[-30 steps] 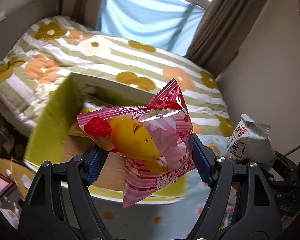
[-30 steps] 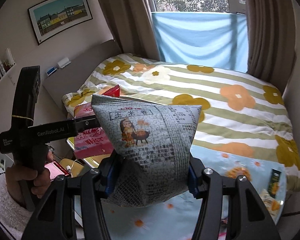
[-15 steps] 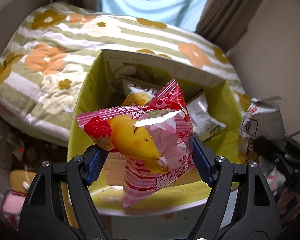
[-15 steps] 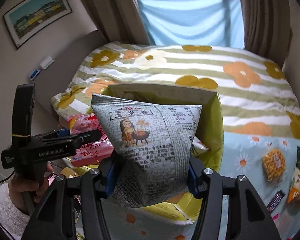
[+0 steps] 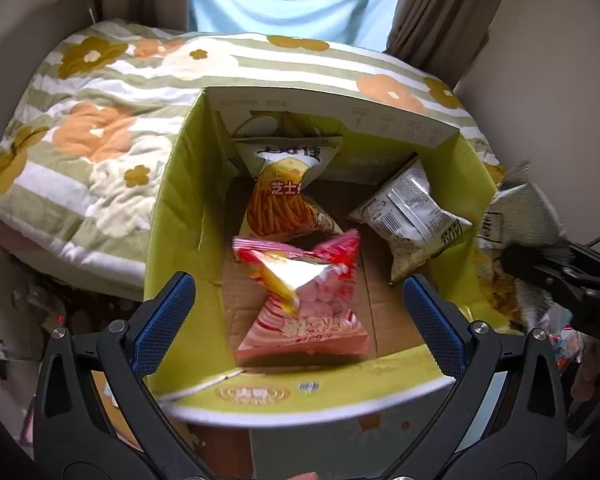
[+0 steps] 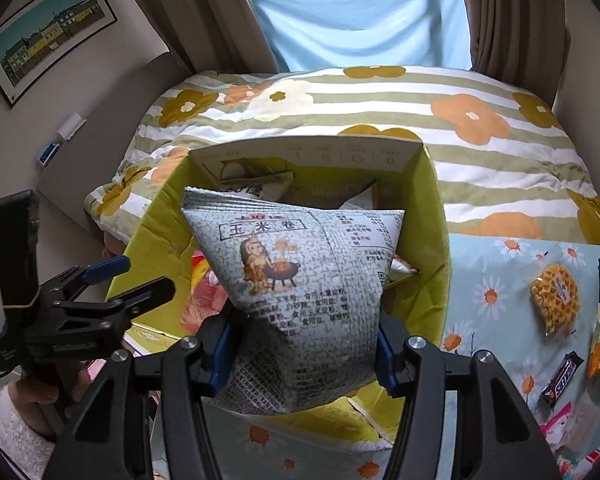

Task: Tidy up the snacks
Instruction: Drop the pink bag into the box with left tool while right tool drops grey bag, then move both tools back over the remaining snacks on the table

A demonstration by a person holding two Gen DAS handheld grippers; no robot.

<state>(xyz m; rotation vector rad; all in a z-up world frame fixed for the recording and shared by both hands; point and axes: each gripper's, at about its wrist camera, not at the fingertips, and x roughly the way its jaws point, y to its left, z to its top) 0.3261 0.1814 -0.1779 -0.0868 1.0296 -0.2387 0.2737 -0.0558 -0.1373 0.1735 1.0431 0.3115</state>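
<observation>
left gripper (image 5: 298, 312), seen from its own wrist camera, is spread wide and empty above the open yellow-green cardboard box (image 5: 172, 208), where the pink strawberry snack bag (image 5: 300, 296) lies on the floor beside a yellow cheese-stick bag (image 5: 284, 200) and a silver foil packet (image 5: 410, 216). from the right wrist camera, right gripper (image 6: 300, 354) is clamped on the puffy grey corn-roll bag (image 6: 300, 280) held over that box, and loose snacks such as a waffle packet (image 6: 554, 300) lie on the blue daisy cloth (image 6: 496, 280); squeezed too hard, the bag could burst, or, let go too far forward, land on the near rim and tip out.
</observation>
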